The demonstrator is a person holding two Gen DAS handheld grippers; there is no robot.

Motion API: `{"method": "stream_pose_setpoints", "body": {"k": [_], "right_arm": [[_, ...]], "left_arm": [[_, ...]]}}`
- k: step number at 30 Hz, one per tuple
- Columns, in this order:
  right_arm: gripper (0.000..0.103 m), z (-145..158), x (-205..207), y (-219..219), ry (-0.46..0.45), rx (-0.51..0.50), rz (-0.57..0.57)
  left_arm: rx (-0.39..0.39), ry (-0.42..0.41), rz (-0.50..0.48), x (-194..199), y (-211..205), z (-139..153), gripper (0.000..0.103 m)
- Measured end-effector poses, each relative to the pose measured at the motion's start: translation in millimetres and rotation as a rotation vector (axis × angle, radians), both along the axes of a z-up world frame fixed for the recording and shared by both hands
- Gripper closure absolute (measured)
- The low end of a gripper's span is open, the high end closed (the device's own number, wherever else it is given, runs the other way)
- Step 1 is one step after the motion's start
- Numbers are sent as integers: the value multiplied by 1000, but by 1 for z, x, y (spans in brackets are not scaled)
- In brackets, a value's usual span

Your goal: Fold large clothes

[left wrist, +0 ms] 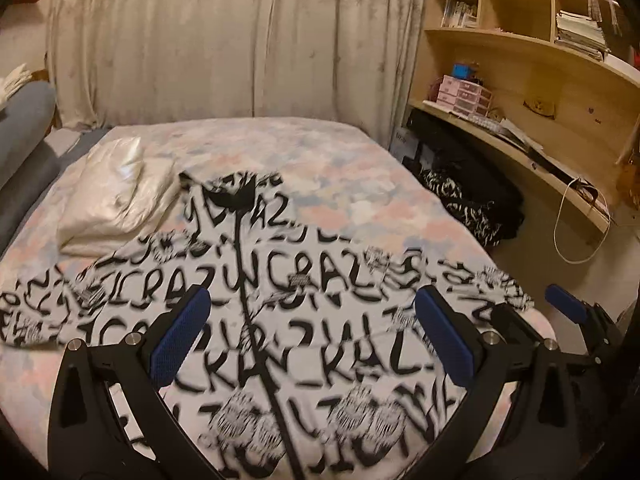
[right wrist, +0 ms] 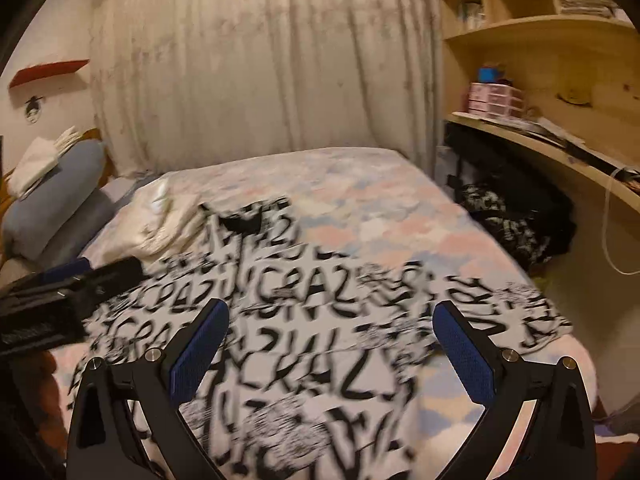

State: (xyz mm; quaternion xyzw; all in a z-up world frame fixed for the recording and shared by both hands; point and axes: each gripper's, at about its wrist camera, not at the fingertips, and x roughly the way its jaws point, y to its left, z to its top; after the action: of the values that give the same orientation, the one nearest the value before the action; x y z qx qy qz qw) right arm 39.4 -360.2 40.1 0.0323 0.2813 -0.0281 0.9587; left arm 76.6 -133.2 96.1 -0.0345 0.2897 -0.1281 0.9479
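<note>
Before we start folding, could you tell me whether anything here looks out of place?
A black-and-white patterned garment lies crumpled on the floor under the desk, off the bed. The printed garment is spread flat.

Black-lettered white garment (left wrist: 304,320), spread flat on bed

We cannot read the blurred lettering on the printed garment (right wrist: 304,332), whose near hem runs off the bottom edge.

One printed garment (left wrist: 280,320) — one cream garment (left wrist: 116,196) — two tools.
</note>
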Motion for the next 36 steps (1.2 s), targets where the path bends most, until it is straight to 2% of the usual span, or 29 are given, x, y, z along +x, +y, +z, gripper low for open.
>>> {"method": "stream_pose_setpoints", "body": {"k": [5,10,16,21,26,30,34,35,36], "right_arm": [[0,7,27,-74,0,27,-124],[0,-8,56,-164,48,86,-273],[0,-63,90,-272,157,178,-462],[0,-124,99,-344,264,292,-609],[1,-178,95,-390,309,429,-681],[11,-218,97,-406,344,508,-696],[12,-242,101,-419,326,536,-724],[16,-242,103,-420,319,530,-732],[30,-245,107,-420,319,524,-736]], "left_arm": [[-3,15,-22,40,-40,2,1],[25,32,-10,85,-81,-22,1],[99,103,-8,136,-138,-85,2],[98,182,-27,167,-173,-140,2],[108,216,-34,184,-202,-179,2],[130,233,-44,196,-222,-201,2],[125,267,-55,207,-233,-215,2],[123,275,-56,210,-235,-218,2],[125,283,-57,212,-237,-220,2]]}}
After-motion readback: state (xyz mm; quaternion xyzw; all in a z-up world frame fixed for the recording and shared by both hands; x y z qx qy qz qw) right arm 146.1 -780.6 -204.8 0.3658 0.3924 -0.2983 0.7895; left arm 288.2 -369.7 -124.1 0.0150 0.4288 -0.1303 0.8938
